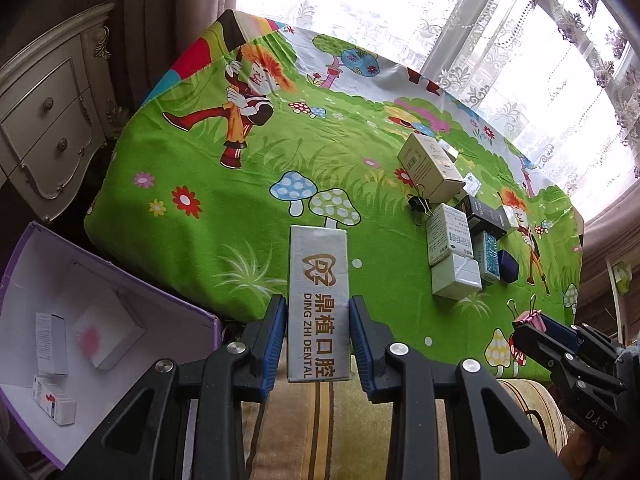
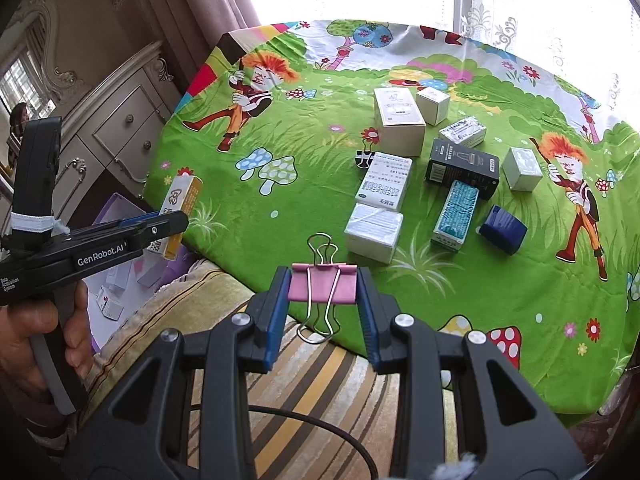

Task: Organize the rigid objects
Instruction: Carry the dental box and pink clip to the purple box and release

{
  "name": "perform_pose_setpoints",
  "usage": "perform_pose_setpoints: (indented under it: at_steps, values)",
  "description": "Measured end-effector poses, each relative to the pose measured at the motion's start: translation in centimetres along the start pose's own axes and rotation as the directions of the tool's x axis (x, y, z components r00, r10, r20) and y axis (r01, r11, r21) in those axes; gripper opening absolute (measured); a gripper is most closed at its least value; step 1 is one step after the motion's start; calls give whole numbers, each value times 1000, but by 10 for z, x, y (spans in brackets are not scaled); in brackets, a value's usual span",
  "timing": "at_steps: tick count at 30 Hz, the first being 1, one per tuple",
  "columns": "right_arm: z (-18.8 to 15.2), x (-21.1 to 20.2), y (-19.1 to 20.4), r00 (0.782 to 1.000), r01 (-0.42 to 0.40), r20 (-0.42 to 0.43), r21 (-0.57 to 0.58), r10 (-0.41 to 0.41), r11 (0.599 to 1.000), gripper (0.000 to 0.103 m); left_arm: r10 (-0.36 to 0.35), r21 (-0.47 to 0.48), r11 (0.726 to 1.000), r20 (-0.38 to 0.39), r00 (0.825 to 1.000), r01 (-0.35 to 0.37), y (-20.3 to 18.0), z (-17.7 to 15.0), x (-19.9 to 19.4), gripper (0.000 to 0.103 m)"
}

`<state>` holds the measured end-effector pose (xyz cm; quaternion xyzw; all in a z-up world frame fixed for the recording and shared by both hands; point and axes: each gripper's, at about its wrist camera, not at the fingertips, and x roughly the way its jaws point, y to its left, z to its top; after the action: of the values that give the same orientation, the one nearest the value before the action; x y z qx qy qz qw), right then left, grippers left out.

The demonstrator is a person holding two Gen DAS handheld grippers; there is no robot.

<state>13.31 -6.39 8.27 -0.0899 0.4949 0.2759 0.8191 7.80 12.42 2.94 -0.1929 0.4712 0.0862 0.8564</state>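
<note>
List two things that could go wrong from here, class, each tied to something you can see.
1. The left gripper holds the dental box only by its lower end, so it might pivot or slip before reaching the purple bin.
2. The right gripper pinches the pink binder clip by its sides; it could twist loose.

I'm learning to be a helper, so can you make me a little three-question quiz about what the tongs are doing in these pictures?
1. True or false: the left tongs are shut on a pink binder clip.
2. What is inside the purple box? A) small boxes B) binder clips C) nothing
3. Fill in: the black binder clip lies on the green cloth beside a white ____.

Key:
1. False. The left tongs hold the white dental box; the right tongs hold the pink binder clip.
2. A
3. box
</note>
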Motion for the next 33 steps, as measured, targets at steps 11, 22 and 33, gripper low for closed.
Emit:
perform_pose_setpoints:
  at_steps: [11, 22, 33]
  values:
    - [2, 8, 92, 996, -90, -25, -169, 87, 981, 37, 67, -147, 987, 64, 996, -57, 84, -16, -45, 33]
    - [-2, 22, 182, 981, -191, -85, -328, 172, 925, 37, 116, -268, 959, 85, 990, -90, 153, -39, -71, 33]
    - [-21, 37, 251, 961, -276, -156, -462, 230, 843, 37, 124, -329, 940, 90, 988, -88, 183, -53, -81, 33]
